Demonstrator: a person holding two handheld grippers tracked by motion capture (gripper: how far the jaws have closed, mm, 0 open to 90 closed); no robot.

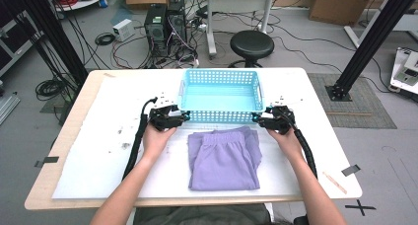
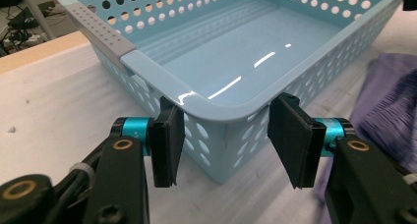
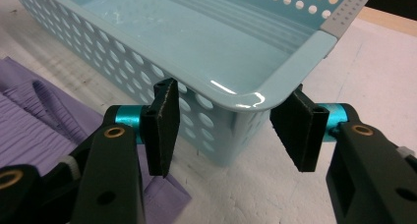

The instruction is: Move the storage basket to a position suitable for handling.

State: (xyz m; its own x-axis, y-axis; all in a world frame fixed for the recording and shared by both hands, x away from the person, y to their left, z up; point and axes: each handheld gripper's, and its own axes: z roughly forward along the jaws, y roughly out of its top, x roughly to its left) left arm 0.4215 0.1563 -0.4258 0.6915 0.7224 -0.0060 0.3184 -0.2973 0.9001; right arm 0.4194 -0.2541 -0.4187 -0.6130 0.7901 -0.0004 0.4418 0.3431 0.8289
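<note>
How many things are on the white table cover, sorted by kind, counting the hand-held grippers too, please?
Blue perforated basket: 1
Folded purple garment: 1
Hand-held grippers: 2, the left hand-held gripper and the right hand-held gripper, each with its jaws around a near corner of the basket
Total: 4

Folded purple shorts (image 1: 224, 158) sit on the white sheet (image 1: 93, 151) that covers most of the wooden desk (image 1: 52, 151), near the front edge. Behind the desk there's a black round stool (image 1: 252, 45), two dark computer towers (image 1: 165, 27) in a mess of cables, and cardboard boxes (image 1: 340, 3) at the back. A strip of black tape (image 1: 350, 169) is stuck near the desk's right edge.
</note>
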